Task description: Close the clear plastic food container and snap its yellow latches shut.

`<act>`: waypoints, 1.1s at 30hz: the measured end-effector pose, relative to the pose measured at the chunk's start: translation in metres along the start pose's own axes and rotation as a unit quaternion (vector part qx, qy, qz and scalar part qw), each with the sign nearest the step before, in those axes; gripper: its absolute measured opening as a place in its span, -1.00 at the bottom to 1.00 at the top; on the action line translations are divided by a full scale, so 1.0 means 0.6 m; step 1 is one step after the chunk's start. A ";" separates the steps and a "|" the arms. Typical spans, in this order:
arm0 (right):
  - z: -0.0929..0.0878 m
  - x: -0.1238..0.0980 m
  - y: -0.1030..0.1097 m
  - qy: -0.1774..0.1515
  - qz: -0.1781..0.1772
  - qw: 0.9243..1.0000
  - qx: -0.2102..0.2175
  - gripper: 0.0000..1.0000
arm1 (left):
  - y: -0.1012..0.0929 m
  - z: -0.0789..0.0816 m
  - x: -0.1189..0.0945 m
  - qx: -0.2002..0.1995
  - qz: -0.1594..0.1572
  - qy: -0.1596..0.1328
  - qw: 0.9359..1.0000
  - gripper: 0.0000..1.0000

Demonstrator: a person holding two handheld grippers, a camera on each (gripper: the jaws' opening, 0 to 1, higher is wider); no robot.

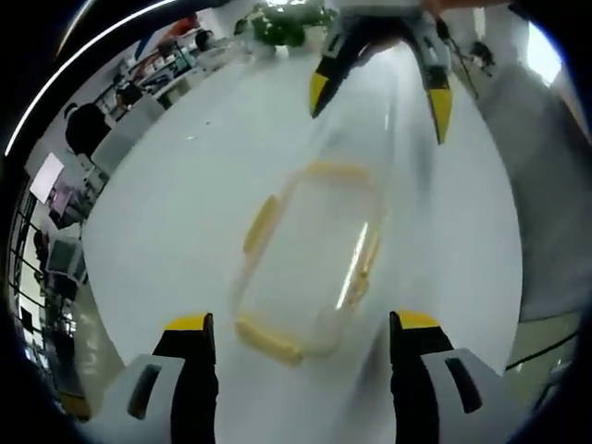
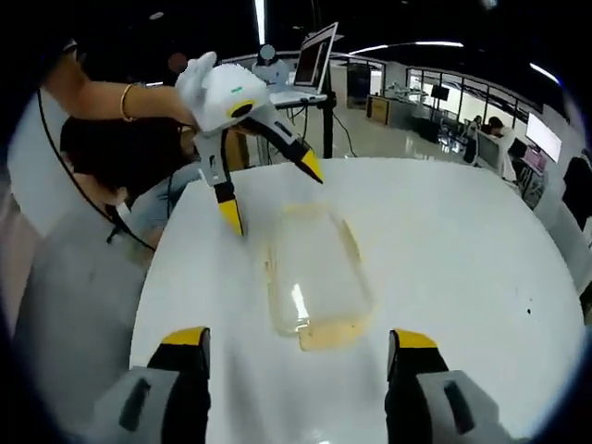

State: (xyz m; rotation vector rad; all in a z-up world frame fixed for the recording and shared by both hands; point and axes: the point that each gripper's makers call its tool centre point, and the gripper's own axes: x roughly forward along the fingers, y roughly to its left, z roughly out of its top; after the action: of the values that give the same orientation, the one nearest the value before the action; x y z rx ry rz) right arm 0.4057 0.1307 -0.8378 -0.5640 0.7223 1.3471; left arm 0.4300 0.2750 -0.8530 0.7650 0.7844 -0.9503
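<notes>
left gripper (image 1: 302,324) jaws wide, holding nothing; just beyond them the clear container (image 1: 310,259) with yellow latches (image 1: 262,224) lies on the white table (image 1: 166,231). farther off, right gripper (image 1: 379,92), jaws also wide, hovers.

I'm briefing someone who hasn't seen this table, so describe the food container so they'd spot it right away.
Find the round white table. Near its middle, between the two hand-held grippers, lies the clear plastic food container, a rounded rectangle. Its see-through body and yellow latches along the edges set it apart from the plain white tabletop.
</notes>
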 end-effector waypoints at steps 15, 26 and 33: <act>-0.003 0.060 -0.019 0.032 0.018 0.999 0.003 0.50 | 0.009 -0.021 0.023 0.024 -0.049 0.016 0.998 0.46; -0.010 0.088 -0.026 0.058 0.018 0.998 0.020 0.43 | 0.016 -0.021 0.044 -0.008 -0.064 0.016 0.998 0.31; -0.021 0.096 -0.029 0.075 -0.002 0.997 -0.002 0.38 | 0.013 -0.020 0.050 -0.002 -0.068 0.016 0.998 0.33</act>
State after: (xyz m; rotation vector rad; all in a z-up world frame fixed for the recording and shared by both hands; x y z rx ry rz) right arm 0.4251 0.1569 -0.8898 -0.6736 0.8396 1.3124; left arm 0.4455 0.2758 -0.8826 0.7318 0.8748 -1.0601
